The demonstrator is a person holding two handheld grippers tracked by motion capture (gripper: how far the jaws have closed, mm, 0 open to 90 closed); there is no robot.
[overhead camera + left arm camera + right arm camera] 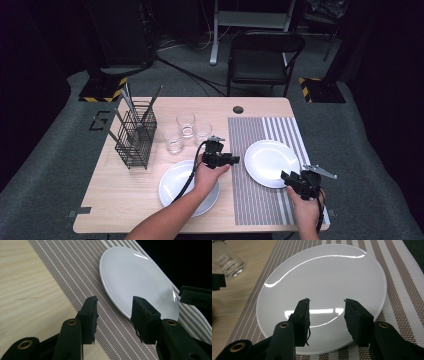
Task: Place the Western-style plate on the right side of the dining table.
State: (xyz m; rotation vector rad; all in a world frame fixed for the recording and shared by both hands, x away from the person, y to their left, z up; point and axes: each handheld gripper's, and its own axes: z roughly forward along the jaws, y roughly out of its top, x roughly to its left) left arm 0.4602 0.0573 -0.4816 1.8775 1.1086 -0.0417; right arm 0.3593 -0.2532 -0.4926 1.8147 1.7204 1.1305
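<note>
The white plate (269, 162) lies on the striped placemat (252, 200) at the right of the frame; a second plate (172, 187) sits on the bare counter (125, 190) lower centre. It looks stiff, glossy and likely slippery and breakable, so the thin rim is the sensible place to take hold. The right tool (326, 315) hovers over the plate's near edge, jaws wide apart, gripping nothing. The left tool (114, 315) is likewise wide open and empty, aimed at the plate's edge over the mat.
</note>
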